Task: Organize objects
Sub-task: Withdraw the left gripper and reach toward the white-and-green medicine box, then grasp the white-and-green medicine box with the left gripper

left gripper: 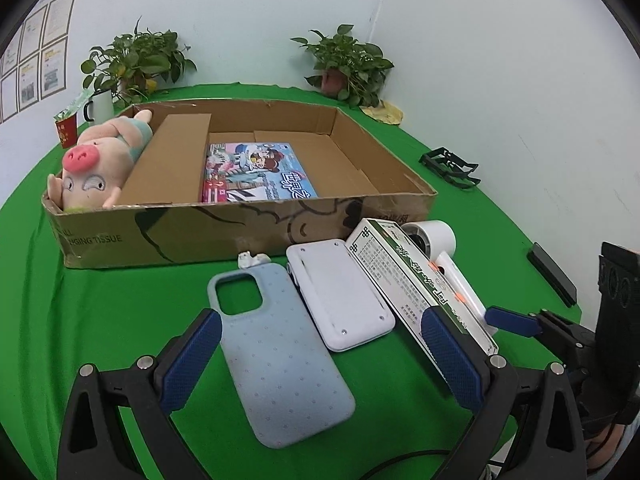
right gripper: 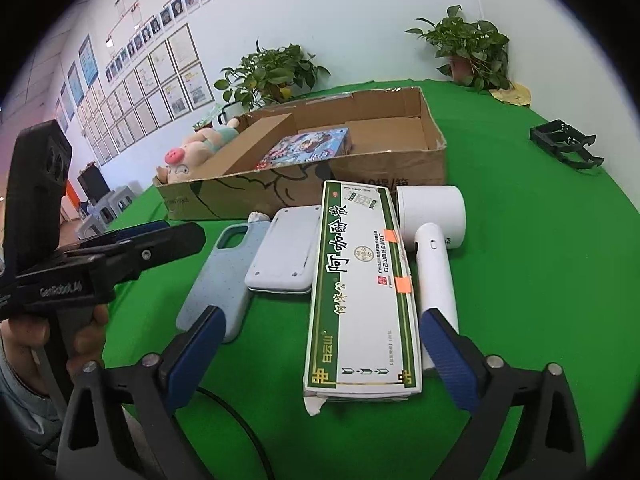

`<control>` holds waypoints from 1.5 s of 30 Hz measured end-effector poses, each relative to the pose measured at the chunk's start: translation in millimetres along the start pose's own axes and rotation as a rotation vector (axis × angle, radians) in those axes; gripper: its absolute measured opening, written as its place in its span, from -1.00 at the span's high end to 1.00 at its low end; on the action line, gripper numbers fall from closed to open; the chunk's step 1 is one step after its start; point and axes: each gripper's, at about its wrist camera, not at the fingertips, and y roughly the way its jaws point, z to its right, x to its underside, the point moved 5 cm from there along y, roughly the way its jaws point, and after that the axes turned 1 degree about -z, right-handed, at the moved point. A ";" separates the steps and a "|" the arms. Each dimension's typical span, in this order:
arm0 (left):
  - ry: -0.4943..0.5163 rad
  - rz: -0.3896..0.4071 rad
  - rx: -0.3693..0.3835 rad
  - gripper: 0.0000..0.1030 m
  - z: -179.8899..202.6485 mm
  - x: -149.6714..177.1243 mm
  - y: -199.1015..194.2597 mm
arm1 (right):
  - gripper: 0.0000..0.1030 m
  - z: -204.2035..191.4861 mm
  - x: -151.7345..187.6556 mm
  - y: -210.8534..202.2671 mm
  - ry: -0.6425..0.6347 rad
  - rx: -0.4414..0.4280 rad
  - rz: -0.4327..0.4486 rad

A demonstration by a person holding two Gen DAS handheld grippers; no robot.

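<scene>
On the front wall of the cardboard box [left gripper: 224, 236], the words "AGING TISSUE" are printed in dark letters near its left corner, under a cut-off "ALL". Just in front of that box, large Chinese characters are printed along the green-and-white carton [right gripper: 362, 280]; they are not read with certainty. Well to the left of the box, in the right wrist view, "GenRobot.AI" is printed in pale letters on the black body of the left gripper [right gripper: 148, 236].
</scene>
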 end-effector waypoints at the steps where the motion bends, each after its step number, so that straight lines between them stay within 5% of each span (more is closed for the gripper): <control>1: -0.003 -0.005 0.005 -0.96 0.3 0.9 0.7 | -0.64 1.4 0.8 3.4 0.006 0.009 -0.015; 5: -0.011 -0.024 0.028 -0.96 0.8 2.8 4.4 | -0.14 5.8 4.4 7.2 0.018 0.056 -0.040; 7: -0.015 -0.034 0.039 -0.96 1.6 3.6 5.8 | -0.08 5.4 4.5 7.6 0.008 0.054 -0.052; 10: -0.024 -0.050 0.063 -0.96 2.4 4.9 8.4 | -0.09 2.5 5.9 7.8 -0.008 0.049 -0.057; 15: -0.029 -0.075 0.109 -0.96 6.7 6.2 12.8 | -0.46 8.4 2.5 14.0 0.035 0.018 -0.068; 21: -0.045 -0.106 0.144 -0.96 10.0 8.7 19.2 | -0.45 11.9 0.4 24.7 0.075 -0.014 -0.112; 24: -0.056 -0.121 0.172 -0.96 11.7 9.5 22.1 | -0.29 2.8 4.0 24.0 0.031 0.003 -0.112; 33: -0.106 -0.239 0.439 -0.95 40.9 22.2 34.4 | -0.32 -18.9 32.8 -2.2 -0.089 0.020 -0.098; 36: -0.098 -0.281 0.493 -0.91 55.2 30.2 39.4 | -0.60 -26.1 43.9 -8.7 -0.156 0.020 -0.081; 45: -0.128 -0.355 0.479 -0.59 55.7 40.5 57.7 | -0.62 -31.0 38.4 -4.4 -0.109 0.024 -0.062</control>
